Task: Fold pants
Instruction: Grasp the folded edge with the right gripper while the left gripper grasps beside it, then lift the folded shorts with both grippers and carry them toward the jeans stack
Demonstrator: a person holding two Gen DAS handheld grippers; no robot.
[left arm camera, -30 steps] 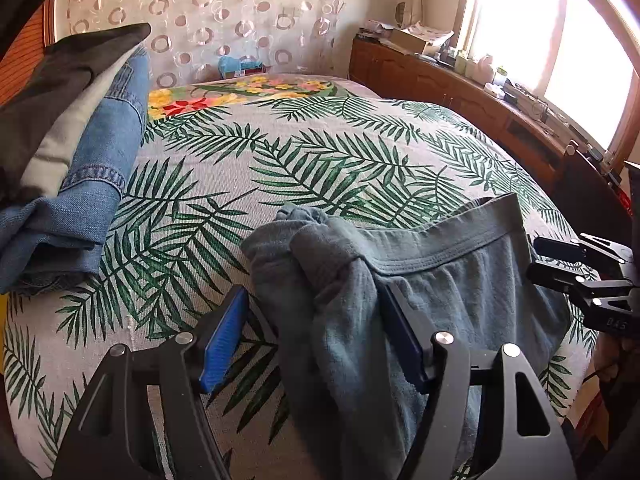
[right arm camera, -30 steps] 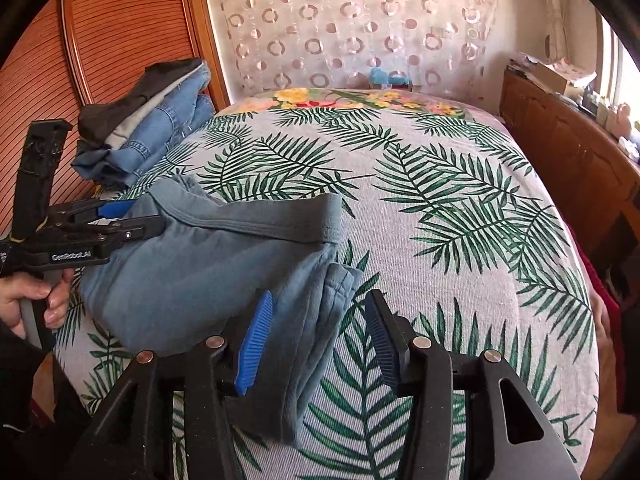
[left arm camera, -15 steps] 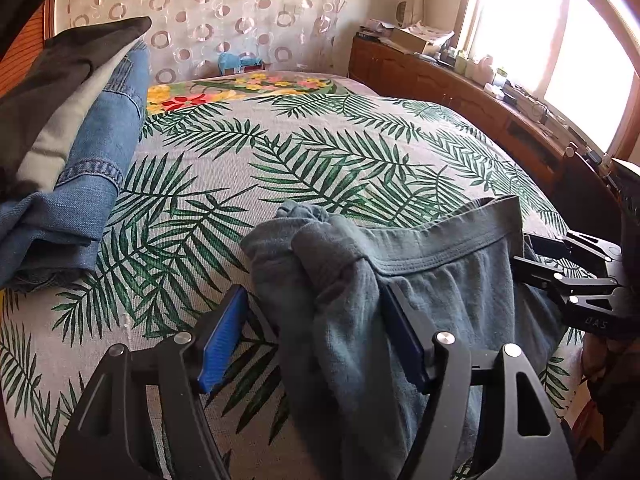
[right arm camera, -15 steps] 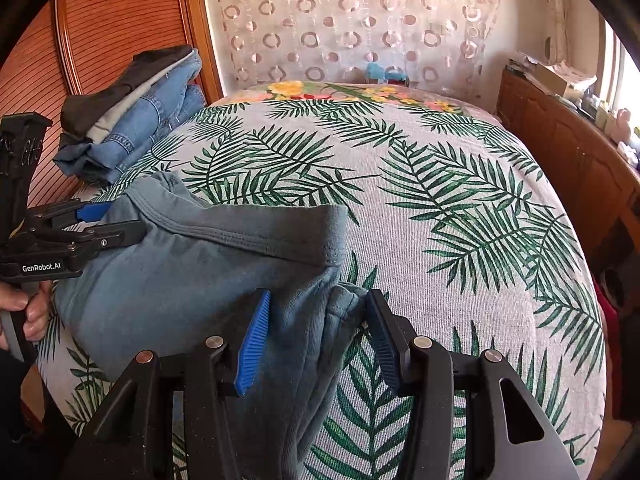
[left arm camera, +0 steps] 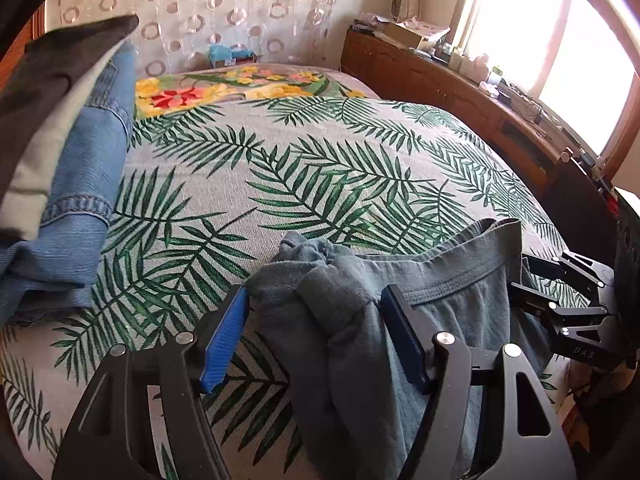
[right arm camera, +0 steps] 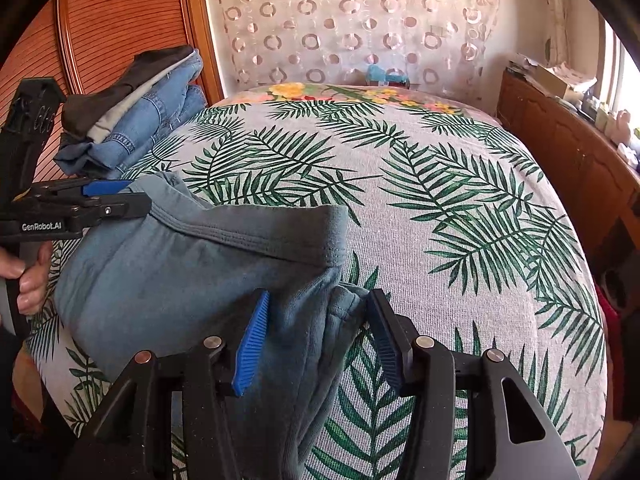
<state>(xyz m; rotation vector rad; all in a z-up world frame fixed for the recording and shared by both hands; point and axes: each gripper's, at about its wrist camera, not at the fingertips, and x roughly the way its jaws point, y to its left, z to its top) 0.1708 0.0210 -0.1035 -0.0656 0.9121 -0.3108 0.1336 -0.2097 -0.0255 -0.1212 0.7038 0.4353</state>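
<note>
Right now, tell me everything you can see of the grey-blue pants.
The grey-blue pants look like soft knit with a stitched waistband. They are bunched, held up by the waistband, with cloth hanging toward the palm-leaf bedspread. The left gripper and the right gripper each have a waistband end between the fingers; the jaws look partly open, so I cannot tell the grip.
</note>
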